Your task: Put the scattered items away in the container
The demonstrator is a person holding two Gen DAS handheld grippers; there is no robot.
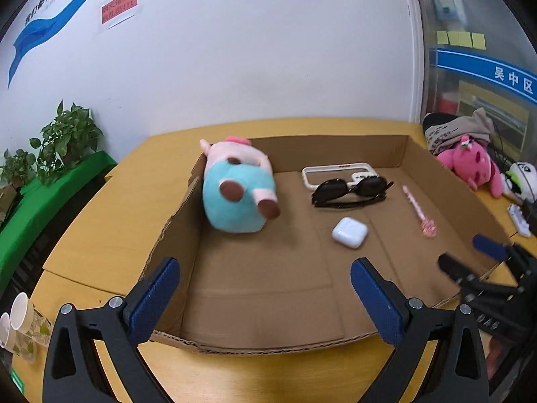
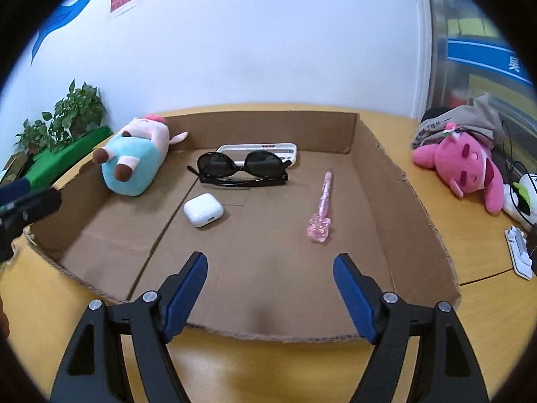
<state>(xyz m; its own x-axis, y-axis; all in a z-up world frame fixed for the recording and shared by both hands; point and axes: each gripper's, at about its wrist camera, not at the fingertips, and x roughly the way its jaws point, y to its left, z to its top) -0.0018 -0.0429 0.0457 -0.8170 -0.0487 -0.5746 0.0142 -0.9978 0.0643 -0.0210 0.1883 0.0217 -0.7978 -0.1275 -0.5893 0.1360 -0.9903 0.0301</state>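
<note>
A shallow cardboard box (image 2: 376, 154) sits on a yellow wooden table (image 2: 470, 319), viewed from two hand-held grippers hovering over its near edge. Inside the box lie a plush toy in a teal outfit (image 2: 134, 161) leaning against the left wall, black sunglasses (image 2: 240, 166) resting partly over a white phone case (image 2: 285, 149), a white earbud case (image 2: 203, 209), and a pink pen with a clear flower-shaped top (image 2: 322, 208). The left gripper (image 1: 265, 299) has its blue-padded jaws spread wide with nothing between them. The right gripper (image 2: 270, 294) is also empty, its jaws parted and opening a little further.

Outside the box, on the table's right side, a pink plush (image 2: 466, 168) lies beside a black-and-white plush (image 2: 523, 198) and a grey cloth (image 2: 470, 114), with dark cables nearby.

The task looks close to finished, unless the right-hand items also count as scattered. Risks from here: a low gripper could catch the box's ragged near wall and drag it, shifting the contents; reaching for the pink plush could snag the cables.
</note>
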